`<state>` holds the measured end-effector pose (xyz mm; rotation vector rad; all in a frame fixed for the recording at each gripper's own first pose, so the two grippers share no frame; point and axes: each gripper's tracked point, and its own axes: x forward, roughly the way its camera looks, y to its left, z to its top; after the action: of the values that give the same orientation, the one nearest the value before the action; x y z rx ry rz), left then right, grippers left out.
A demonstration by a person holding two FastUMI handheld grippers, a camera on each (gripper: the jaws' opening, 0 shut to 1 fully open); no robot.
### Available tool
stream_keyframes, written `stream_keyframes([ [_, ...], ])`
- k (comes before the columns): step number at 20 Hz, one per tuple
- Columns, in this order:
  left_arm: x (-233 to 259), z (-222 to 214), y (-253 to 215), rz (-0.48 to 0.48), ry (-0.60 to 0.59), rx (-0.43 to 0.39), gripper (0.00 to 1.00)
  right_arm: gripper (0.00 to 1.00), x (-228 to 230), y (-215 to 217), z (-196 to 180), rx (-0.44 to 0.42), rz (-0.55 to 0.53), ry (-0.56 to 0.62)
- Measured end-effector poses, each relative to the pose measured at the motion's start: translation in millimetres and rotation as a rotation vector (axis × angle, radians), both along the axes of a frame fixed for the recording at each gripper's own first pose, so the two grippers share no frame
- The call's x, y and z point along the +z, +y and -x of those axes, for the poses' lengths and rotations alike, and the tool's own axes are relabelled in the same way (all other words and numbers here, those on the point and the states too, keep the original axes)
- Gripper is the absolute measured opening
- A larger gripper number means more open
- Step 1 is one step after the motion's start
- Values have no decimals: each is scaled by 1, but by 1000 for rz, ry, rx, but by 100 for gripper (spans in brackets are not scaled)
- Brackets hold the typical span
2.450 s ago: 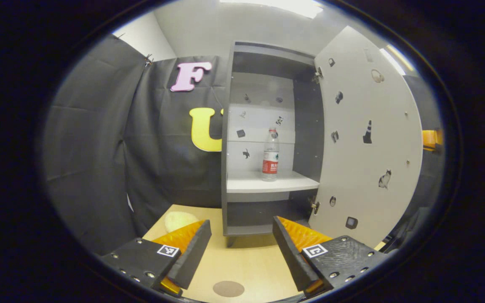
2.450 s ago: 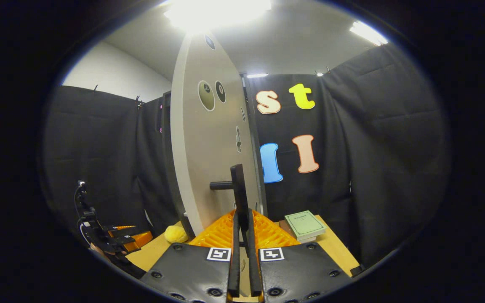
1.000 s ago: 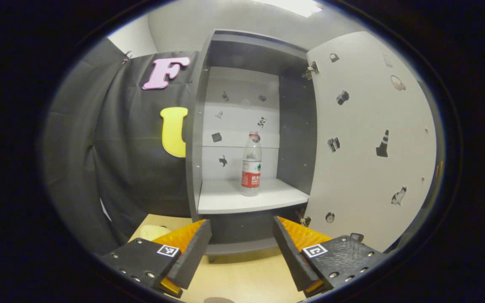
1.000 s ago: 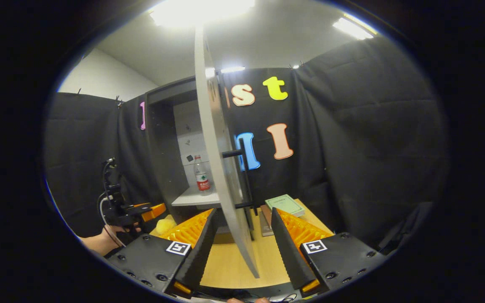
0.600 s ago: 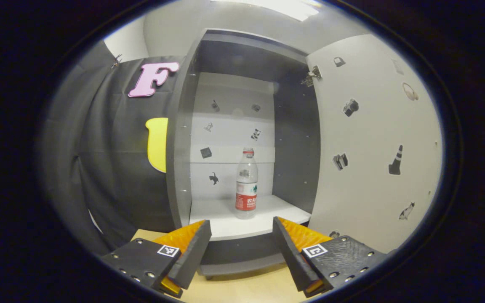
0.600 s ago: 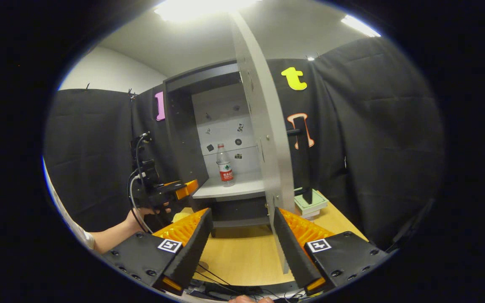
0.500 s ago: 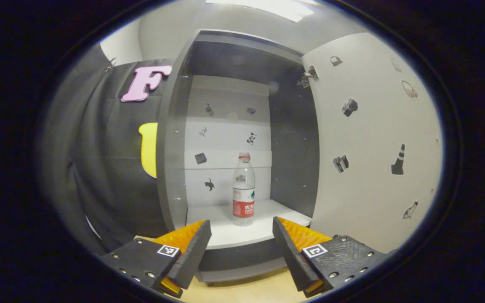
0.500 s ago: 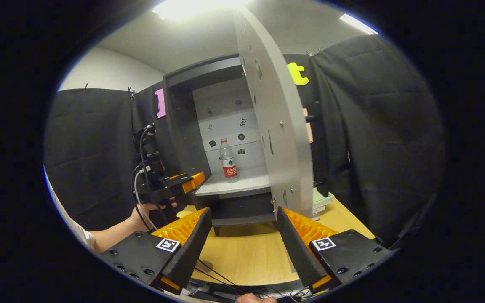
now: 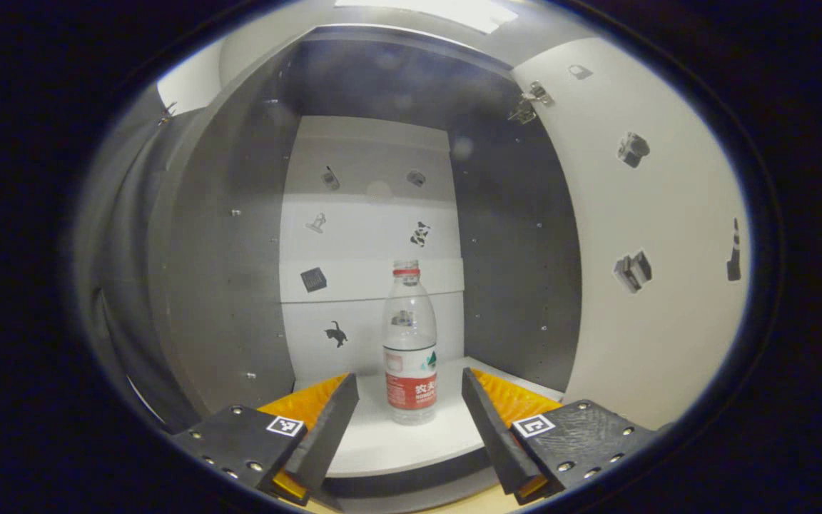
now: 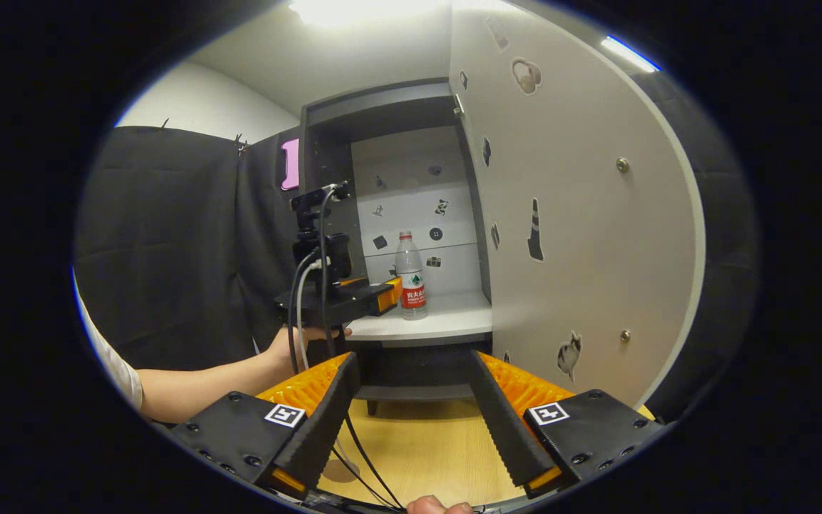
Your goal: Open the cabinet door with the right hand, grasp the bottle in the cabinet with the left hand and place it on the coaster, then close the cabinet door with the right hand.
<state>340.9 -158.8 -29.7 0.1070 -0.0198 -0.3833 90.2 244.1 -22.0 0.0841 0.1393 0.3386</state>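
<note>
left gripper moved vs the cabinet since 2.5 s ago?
Yes. The left gripper has advanced toward the cabinet: its open fingers now flank the bottle on the shelf, with no contact visible yet.

Coaster [image 10: 342, 471]: partly hidden behind the right claw's finger.
Bottle label [image 9: 411, 389]: too small to be read.

The left gripper [image 9: 409, 421] is spread wide, one finger on each side of the clear water bottle [image 9: 409, 343] without touching it. The bottle stands upright on the white shelf [image 9: 411, 446] inside the cabinet [image 9: 240, 271], whose sticker-dotted door [image 9: 653, 271] stands open at the right.
</note>
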Motion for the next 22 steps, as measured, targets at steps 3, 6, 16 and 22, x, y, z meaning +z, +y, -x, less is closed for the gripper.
stream_keyframes([
  [3,-6,-28,-6,-14,20,-5,89,98,1,5,-14,-4,19,-36],
  [6,-15,-49,-16,8,52,-23,90,98,-5,13,-26,14,17,-26],
  [16,-24,-93,-41,18,88,-63,88,98,-16,1,-59,-20,-2,1],
  [22,-16,-109,-43,36,92,-66,88,98,-26,1,-68,-22,14,12],
])
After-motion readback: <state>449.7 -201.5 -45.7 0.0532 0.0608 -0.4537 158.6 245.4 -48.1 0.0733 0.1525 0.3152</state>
